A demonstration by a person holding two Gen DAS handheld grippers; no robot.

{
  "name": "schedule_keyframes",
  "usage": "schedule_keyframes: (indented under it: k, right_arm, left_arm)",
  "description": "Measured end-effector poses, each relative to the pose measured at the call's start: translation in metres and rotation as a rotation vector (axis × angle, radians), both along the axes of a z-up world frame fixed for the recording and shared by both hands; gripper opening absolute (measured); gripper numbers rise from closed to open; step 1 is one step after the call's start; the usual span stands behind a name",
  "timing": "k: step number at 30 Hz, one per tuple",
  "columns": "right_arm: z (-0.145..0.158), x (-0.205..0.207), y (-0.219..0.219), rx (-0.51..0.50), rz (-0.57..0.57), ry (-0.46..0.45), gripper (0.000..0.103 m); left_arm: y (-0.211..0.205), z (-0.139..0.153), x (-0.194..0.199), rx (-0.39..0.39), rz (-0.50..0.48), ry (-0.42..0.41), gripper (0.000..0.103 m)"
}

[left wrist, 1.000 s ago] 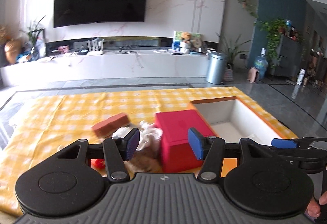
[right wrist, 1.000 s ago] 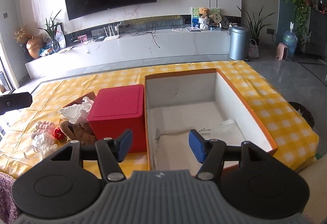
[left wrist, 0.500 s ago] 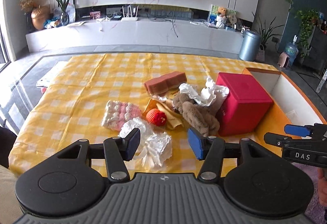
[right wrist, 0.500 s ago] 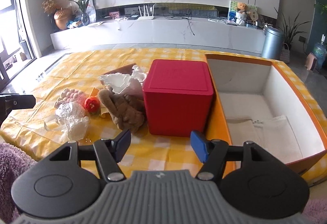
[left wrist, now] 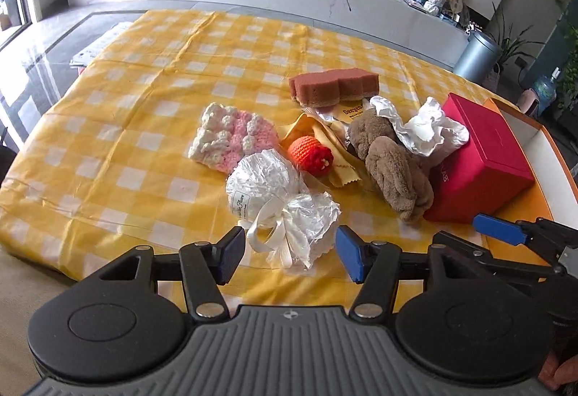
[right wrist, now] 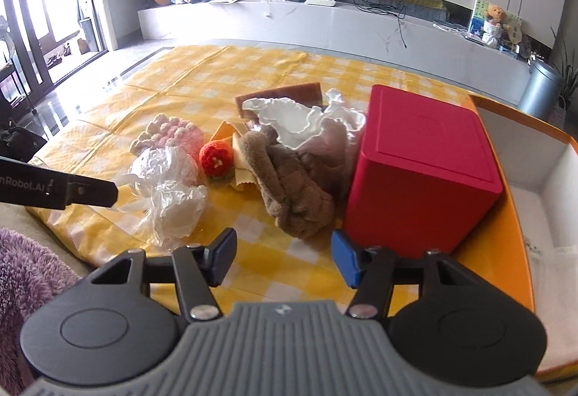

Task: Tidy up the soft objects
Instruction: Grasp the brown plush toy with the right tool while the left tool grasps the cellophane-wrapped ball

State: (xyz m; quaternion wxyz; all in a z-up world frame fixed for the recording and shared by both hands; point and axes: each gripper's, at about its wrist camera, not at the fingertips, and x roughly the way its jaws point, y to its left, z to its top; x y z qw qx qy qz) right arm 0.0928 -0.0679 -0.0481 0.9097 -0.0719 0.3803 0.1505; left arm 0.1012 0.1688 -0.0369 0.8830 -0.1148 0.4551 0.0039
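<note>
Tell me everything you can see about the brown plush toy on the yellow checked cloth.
The brown plush toy is a soft, fuzzy, tan-brown thing lying limp on its side on the yellow checked cloth. Its shape is folded, so head and limbs are hard to tell apart. It lies against the left side of the red box. Crumpled white paper rests over its far end, and a yellow cleaning cloth lies at its left edge. No gripper touches it.
</note>
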Motion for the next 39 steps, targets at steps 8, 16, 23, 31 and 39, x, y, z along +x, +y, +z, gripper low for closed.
schedule_keyframes:
  k: [8,16,23,31,39]
  right_arm:
    - [-0.012,0.035,0.033,-0.127,0.066,-0.036,0.055]
    - [-0.032,0.050,0.050,-0.290,0.106,-0.096,0.055]
    - [-0.045,0.050,0.054,-0.352,0.136,-0.136,0.054]
    - [-0.051,0.052,0.053,-0.342,0.111,-0.153,0.044]
    - [-0.046,0.044,0.049,-0.313,0.094,-0.161,0.024]
  left_arm:
    - [0.002,-0.019,0.026,-0.069,0.119,0.054,0.078]
    - [0.009,-0.040,0.041,-0.135,0.247,0.102,0.080]
    - [0.004,-0.059,0.052,-0.199,0.259,0.157,0.084]
    - [-0.005,-0.071,0.057,-0.201,0.258,0.176,0.087]
    - [-0.007,-0.070,0.054,-0.214,0.208,0.168,0.044]
